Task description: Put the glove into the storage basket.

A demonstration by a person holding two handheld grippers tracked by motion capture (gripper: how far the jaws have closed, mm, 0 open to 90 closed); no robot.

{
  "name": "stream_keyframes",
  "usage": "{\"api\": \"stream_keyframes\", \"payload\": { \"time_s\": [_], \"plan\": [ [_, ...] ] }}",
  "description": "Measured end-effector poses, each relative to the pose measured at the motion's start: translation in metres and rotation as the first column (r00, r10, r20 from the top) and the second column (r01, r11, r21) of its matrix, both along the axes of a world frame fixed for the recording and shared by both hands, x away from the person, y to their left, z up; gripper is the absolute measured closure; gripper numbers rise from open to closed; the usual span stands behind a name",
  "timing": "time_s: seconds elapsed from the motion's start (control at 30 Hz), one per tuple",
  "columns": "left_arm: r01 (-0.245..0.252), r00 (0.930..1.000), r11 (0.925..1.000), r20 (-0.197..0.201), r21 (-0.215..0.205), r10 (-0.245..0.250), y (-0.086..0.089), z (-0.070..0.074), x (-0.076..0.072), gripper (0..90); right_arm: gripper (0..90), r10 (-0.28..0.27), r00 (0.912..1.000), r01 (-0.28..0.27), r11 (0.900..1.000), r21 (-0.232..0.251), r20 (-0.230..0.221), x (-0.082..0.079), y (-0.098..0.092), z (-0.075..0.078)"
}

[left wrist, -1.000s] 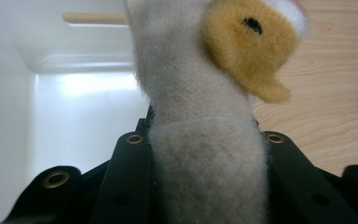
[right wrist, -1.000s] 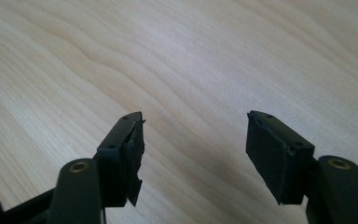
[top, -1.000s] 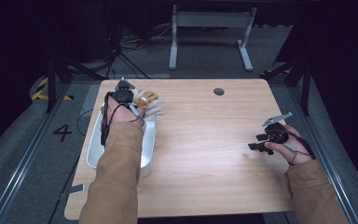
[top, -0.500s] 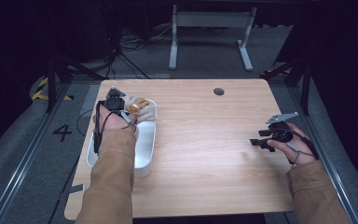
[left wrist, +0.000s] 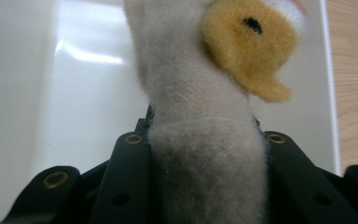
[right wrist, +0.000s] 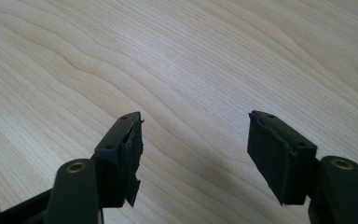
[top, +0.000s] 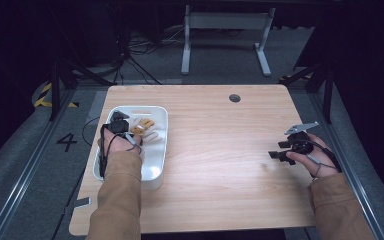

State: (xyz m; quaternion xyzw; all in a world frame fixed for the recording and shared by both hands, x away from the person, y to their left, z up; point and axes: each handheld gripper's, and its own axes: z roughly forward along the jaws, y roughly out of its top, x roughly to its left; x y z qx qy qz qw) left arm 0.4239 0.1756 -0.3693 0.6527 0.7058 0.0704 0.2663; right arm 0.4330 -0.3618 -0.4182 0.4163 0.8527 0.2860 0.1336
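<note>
In the high view, the plush toy (top: 144,129) is seen over the white tray (top: 156,165) at the desk's (top: 220,170) left side, clamped by the left gripper (top: 130,131); its long axis is pointed away and rightward. The right gripper (top: 276,150) is held over bare wood.

In the left gripper view, the plush toy (left wrist: 205,140) is pinched between the jaws, stretched away from the camera.

In the right gripper view, the jaws are spread wide, nothing between them.

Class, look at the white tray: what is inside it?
Inside the white tray hangs a grey and yellow soft toy, clamped in the left gripper. The sleeve covers part of the tray floor.
</note>
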Motion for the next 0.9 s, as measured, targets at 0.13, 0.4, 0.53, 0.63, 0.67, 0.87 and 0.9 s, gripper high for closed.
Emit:
{"api": "stream_keyframes", "payload": {
  "time_s": [0.13, 0.4, 0.53, 0.63, 0.67, 0.87, 0.9],
  "plan": [
    [-0.015, 0.9999, 0.9999, -0.002, -0.004, 0.015, 0.002, -0.008, 0.002, 68.5, 36.2, 0.003, 1.0000, -0.003, 1.000, -0.005, -0.001, 0.000, 0.000, -0.001],
    [-0.058, 0.9979, 0.9983, -0.028, 0.005, 0.058, 0.005, -0.018, 0.007, 68.5, 36.2, 0.004, 1.0000, -0.004, 1.000, -0.006, -0.003, 0.000, 0.000, -0.001],
    [-0.052, 0.9979, 0.9986, -0.038, 0.006, 0.053, 0.003, -0.021, 0.009, 68.4, 36.1, 0.005, 1.0000, -0.006, 1.000, -0.007, -0.007, 0.000, 0.000, -0.002],
    [-0.058, 0.9974, 0.9983, -0.044, 0.000, 0.058, 0.001, -0.025, 0.011, 68.2, 36.1, 0.008, 0.9999, -0.008, 1.000, -0.011, -0.013, 0.000, 0.000, -0.003],
    [-0.058, 0.9971, 0.9983, -0.050, 0.000, 0.057, 0.001, -0.026, 0.012, 68.2, 36.2, 0.010, 0.9999, -0.010, 1.000, -0.010, -0.013, 0.000, 0.001, -0.003],
    [-0.074, 0.9948, 0.9973, -0.070, -0.002, 0.073, 0.003, -0.035, 0.013, 68.0, 36.0, 0.013, 0.9997, -0.013, 1.000, -0.011, -0.019, -0.001, 0.002, -0.003],
    [-0.075, 0.9946, 0.9972, -0.072, -0.006, 0.074, 0.004, -0.035, 0.013, 67.9, 35.8, 0.014, 0.9997, -0.014, 1.000, -0.011, -0.020, -0.001, 0.002, -0.003]
  ]
}}
